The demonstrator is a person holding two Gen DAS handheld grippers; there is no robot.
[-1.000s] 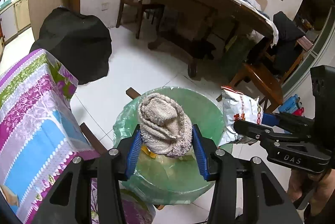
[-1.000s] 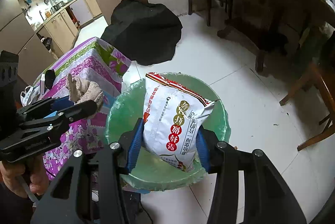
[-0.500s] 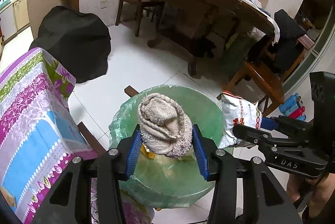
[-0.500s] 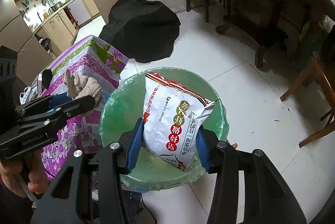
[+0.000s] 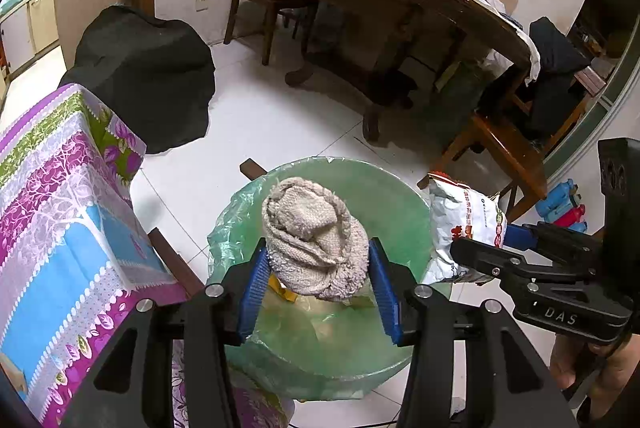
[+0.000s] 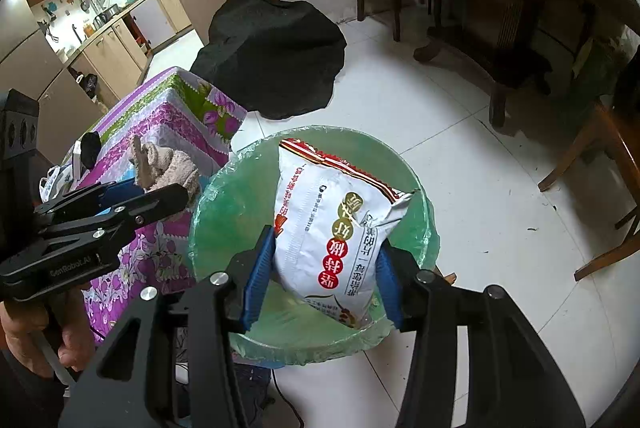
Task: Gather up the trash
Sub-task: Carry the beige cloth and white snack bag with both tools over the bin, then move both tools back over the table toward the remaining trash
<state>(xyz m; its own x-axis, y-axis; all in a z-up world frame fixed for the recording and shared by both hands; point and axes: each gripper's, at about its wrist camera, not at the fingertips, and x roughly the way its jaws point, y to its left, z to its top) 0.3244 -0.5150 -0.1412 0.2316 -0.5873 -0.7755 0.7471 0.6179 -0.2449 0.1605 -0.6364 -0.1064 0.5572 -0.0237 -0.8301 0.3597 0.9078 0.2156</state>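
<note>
**Inspector A:** Jaws first. The left gripper [image 5: 316,274] pinches a balled beige rag [image 5: 314,242] between its blue pads. The right gripper [image 6: 324,270] pinches a white snack bag [image 6: 334,228] the same way.

**Inspector B:** Change over the last second?

**A:** Very little. Neither hand has shifted noticeably against the bin; both items sit in the pads as they did a second ago. Any loosening is too slight to see.

**B:** Meaning?

**A:** In my judgement, both are poised for release; nothing has dropped yet.

**B:** Position of the items?

**A:** Each hangs above the mouth of the green-lined bin [image 5: 384,183], beside the table with the floral cloth [image 5: 60,211].

**B:** Count.

**A:** Two grippers, one rag, one snack bag, one bin. Some yellowish scraps [image 5: 282,290] already lie inside; number unclear.
</note>
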